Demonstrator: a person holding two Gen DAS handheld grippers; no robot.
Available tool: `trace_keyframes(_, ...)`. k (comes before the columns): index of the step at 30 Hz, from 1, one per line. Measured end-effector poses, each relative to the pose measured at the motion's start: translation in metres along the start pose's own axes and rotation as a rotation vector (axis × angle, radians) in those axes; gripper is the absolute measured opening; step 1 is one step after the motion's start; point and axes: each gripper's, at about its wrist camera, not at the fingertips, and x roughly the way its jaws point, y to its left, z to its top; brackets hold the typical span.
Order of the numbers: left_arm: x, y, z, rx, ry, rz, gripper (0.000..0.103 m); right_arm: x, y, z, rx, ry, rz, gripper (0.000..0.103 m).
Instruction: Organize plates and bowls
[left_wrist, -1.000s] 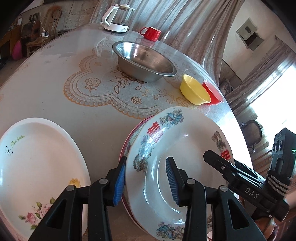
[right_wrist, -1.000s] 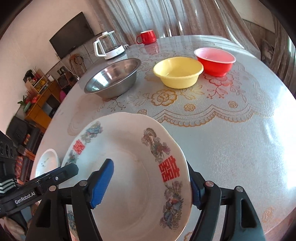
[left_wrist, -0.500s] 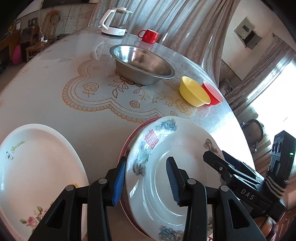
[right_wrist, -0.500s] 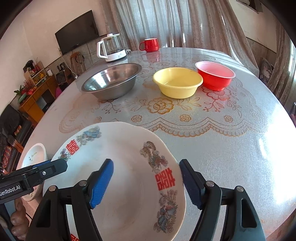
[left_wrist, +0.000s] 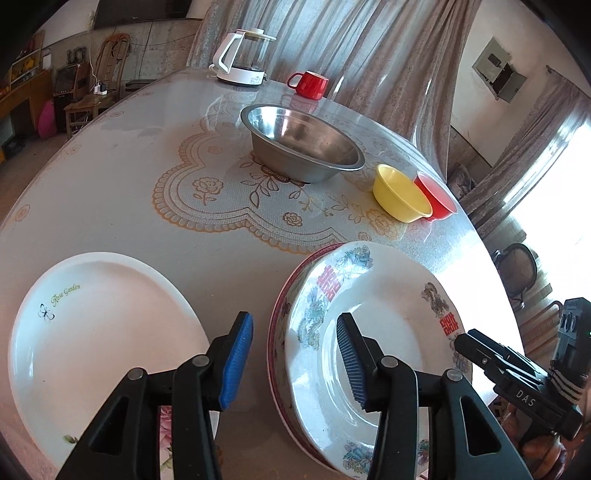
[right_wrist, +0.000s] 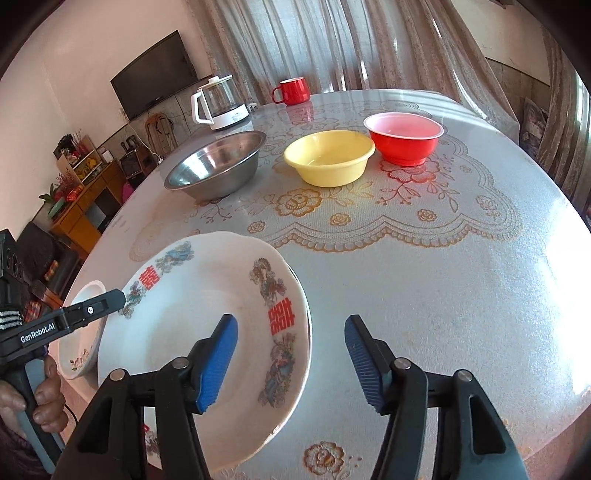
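The decorated plate (left_wrist: 384, 332) with the red characters is being left sitting on top of a red-rimmed plate (left_wrist: 275, 332) at the near edge of the bench (left_wrist: 122, 192), so that's a little stack already. The left claw (left_wrist: 295, 358) is being held partly open and its jaws have just been opening a bit; the stack's left rim is between the pads, but it isn't being pinched, with clear gaps showing on both sides. The right claw (right_wrist: 290, 363) has just been closing somewhat but is still standing partly open, straddling the right rim of the same plate with nothing being gripped. A white rose plate (left_wrist: 99, 339) is lying flat just to the left of the stack, apart from it. Farther back, a steel bowl (left_wrist: 303, 144) is sitting near the middle, with a yellow bowl (left_wrist: 400, 194) and a red bowl (left_wrist: 437, 195) side by side to its right. A kettle (left_wrist: 242, 57) and red mug (left_wrist: 310, 85) are parked at the far edge.
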Motion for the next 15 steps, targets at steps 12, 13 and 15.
trace_keyframes(12,0.002,-0.013,-0.011,0.064,0.005,0.017,0.046,0.001,0.013,-0.019,-0.062,0.024,-0.040,0.027)
trace_keyframes(13,0.003,-0.014,-0.011,0.065,0.005,0.019,0.046,0.001,0.015,-0.018,-0.075,0.020,-0.052,0.027)
trace_keyframes(15,0.004,-0.014,-0.011,0.067,0.004,0.021,0.046,0.002,0.019,-0.019,-0.101,0.011,-0.076,0.027)
